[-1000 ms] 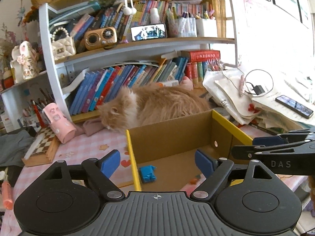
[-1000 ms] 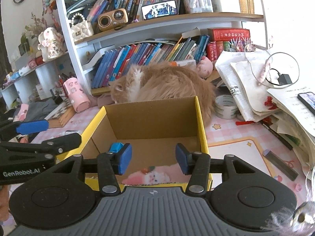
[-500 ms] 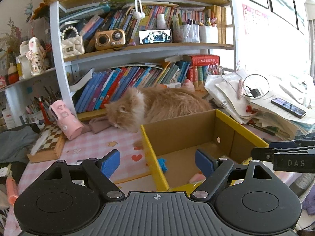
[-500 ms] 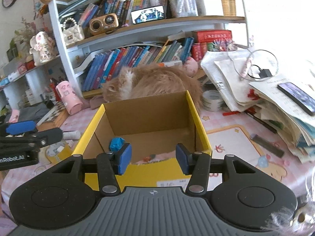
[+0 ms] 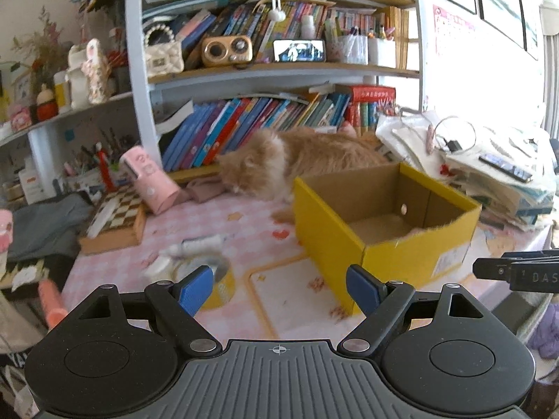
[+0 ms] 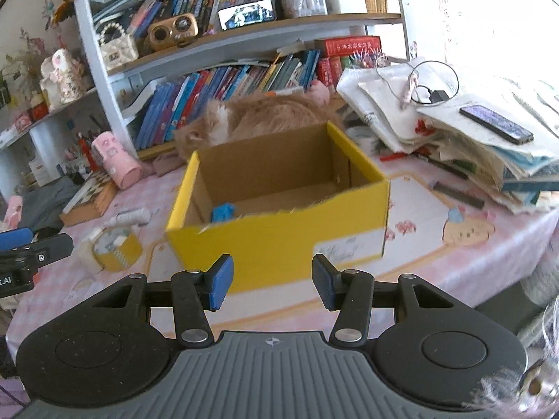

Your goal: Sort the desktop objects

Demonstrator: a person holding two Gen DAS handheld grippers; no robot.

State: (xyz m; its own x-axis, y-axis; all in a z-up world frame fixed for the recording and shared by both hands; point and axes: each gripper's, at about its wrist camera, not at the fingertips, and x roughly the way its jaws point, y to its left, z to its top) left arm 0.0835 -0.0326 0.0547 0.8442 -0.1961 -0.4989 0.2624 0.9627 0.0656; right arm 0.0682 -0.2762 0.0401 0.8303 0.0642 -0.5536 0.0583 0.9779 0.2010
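Yellow box (image 6: 279, 241) on the desk (image 6: 436, 262), long axis toward 1 o'clock, blue item (image 6: 222, 212) inside, perhaps a toy, partly hidden by the wall, both hand-held grippers (image 5: 279, 288) (image 6: 271, 281) spread, empty

A table (image 6: 419, 262) with a pink checked cloth carries a yellow cardboard box (image 6: 279, 237), open at the top. A ginger cat (image 5: 300, 160) lies behind the box. To the left lie a yellow tape roll (image 6: 115, 248), a white tube (image 6: 129, 216), a chessboard box (image 5: 115, 220) and a tilted pink case (image 5: 150, 181). A pile of papers (image 6: 471, 132) lies on the right.
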